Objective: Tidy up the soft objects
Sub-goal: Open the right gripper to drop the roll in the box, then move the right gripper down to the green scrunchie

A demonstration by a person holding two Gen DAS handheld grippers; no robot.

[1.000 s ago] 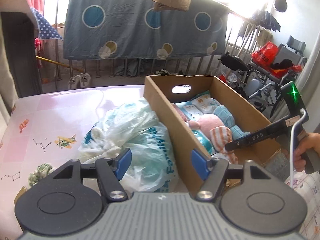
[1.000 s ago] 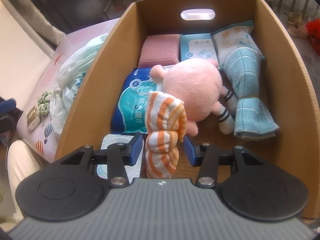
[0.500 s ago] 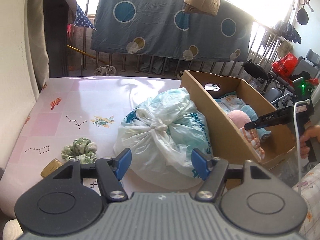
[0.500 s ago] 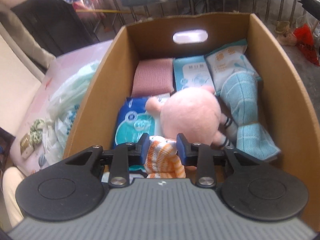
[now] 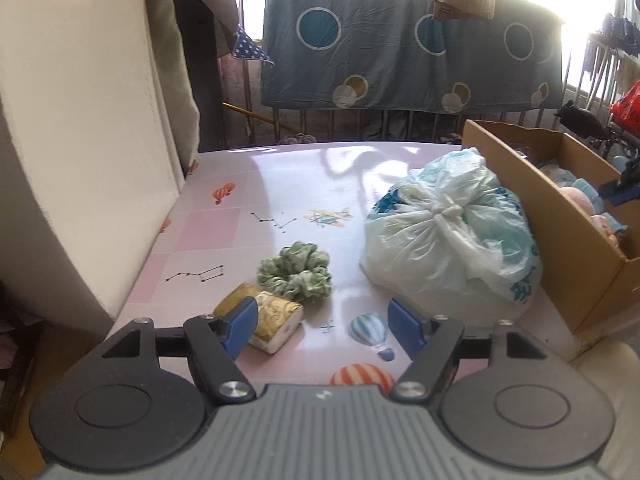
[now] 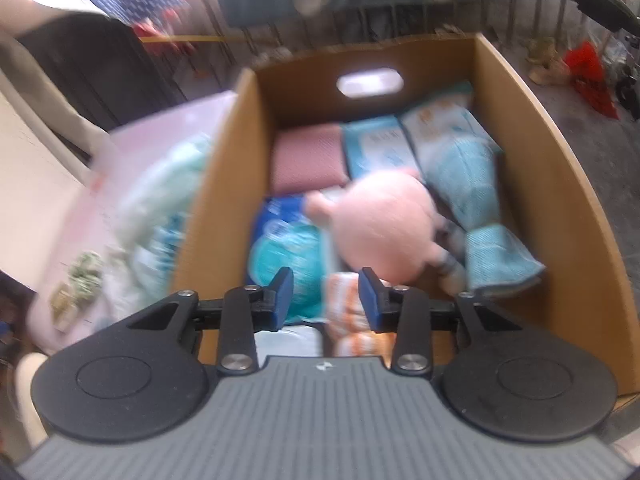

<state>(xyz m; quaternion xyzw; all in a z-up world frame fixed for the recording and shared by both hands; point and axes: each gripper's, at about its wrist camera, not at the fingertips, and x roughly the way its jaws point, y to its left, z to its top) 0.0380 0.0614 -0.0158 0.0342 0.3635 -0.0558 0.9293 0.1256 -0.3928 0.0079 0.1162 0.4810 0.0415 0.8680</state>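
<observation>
Open pink surface (image 5: 288,184) ahead of the left hand-held gripper (image 5: 320,326), walled on the left by a cream cushion (image 5: 80,128), crowded on the right by a tied bag (image 5: 448,232) and a cardboard box (image 5: 560,264). Jaws wide and opening, nothing between them. Green scrunchie (image 5: 296,272) just beyond the tips, touching a gold roll (image 5: 268,316) at the left pad.

Above the box (image 6: 560,184), the right hand-held gripper (image 6: 326,298), jaws narrow but opening. Striped cloth (image 6: 348,308) between the pads, close to the right one; grip impossible to tell through blur. Pink plush (image 6: 388,228), blue towel (image 6: 480,200) and packets (image 6: 372,144) filling the floor.
</observation>
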